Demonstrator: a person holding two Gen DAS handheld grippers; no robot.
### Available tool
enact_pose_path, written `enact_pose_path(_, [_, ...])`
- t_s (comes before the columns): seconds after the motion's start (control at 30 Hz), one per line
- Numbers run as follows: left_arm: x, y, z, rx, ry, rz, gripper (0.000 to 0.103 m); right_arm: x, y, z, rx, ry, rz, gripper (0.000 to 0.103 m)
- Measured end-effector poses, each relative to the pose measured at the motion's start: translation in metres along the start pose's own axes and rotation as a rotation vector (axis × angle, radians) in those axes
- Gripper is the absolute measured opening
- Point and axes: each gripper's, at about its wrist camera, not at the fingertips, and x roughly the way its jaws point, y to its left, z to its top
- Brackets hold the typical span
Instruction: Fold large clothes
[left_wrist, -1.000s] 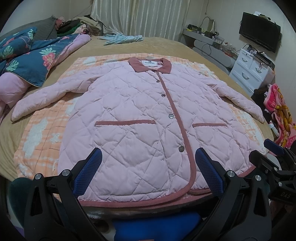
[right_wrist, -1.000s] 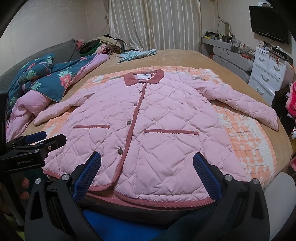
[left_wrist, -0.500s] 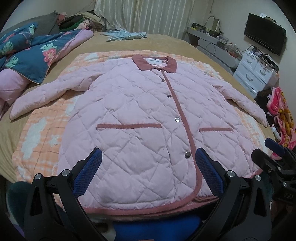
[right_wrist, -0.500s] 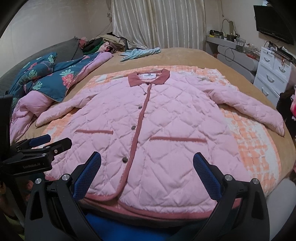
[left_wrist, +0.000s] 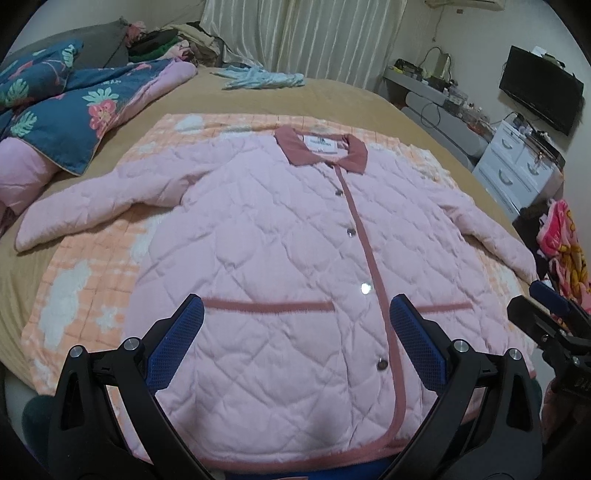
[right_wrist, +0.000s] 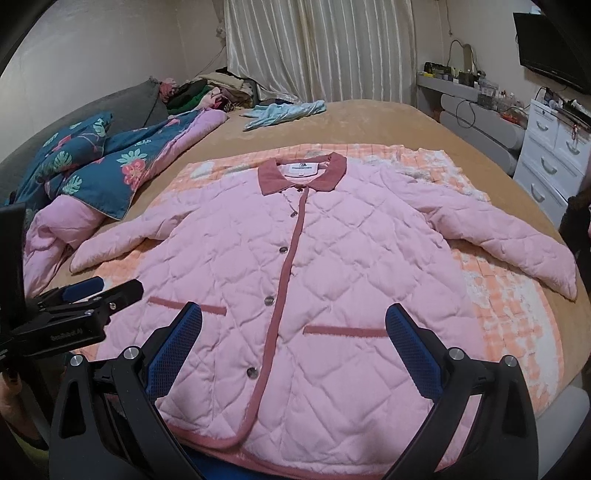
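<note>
Across the tan bed (left_wrist: 351, 99) we see an orange-and-white checked blanket (left_wrist: 85, 280) spread flat, and on top of it we note the pink quilted jacket (left_wrist: 266, 266), the task garment, lying face up and buttoned, its hem toward us and its darker pink collar (left_wrist: 321, 151) toward the far curtains (right_wrist: 317, 48). Both sleeves are spread outward: one reaches past the blanket edge onto the bedspread on the left of the frame (left_wrist: 92, 210), the other angles down toward the right edge of the bed (right_wrist: 517, 247). We log a blue floral quilt (left_wrist: 62, 110) with pink lining bunched at the far left of the bed, a pale blue garment (right_wrist: 284, 112) lying near the curtains, and a white drawer unit (right_wrist: 554, 155) beside the bed on the right, with a dark television (left_wrist: 539, 92) on the wall above it. We hold the left gripper (left_wrist: 295, 339) above the jacket's lower front, its blue-padded fingers spread wide and touching nothing; the left pocket trim (left_wrist: 269, 305) shows between them. We hold the right gripper (right_wrist: 293, 345) likewise, fingers wide apart and empty, over the hem area beside the button placket (right_wrist: 284, 280). Each gripper appears at the edge of the other's view. Metal snap buttons (left_wrist: 365, 288) run along the placket.
</note>
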Motion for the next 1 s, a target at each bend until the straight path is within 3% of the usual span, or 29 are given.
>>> enact_pose_path(0.57, [0.016,-0.003,0.081,-0.027,-0.026,0.001,0.094,0.018,-0.021,0.082,0.021,-0.075,-0.026,0.099])
enact_pose_path(1.0, [0.053,-0.035,0.142,-0.013,-0.019,-0.023,0.094,0.034,-0.059,0.138,0.09,-0.143,-0.053,0.099])
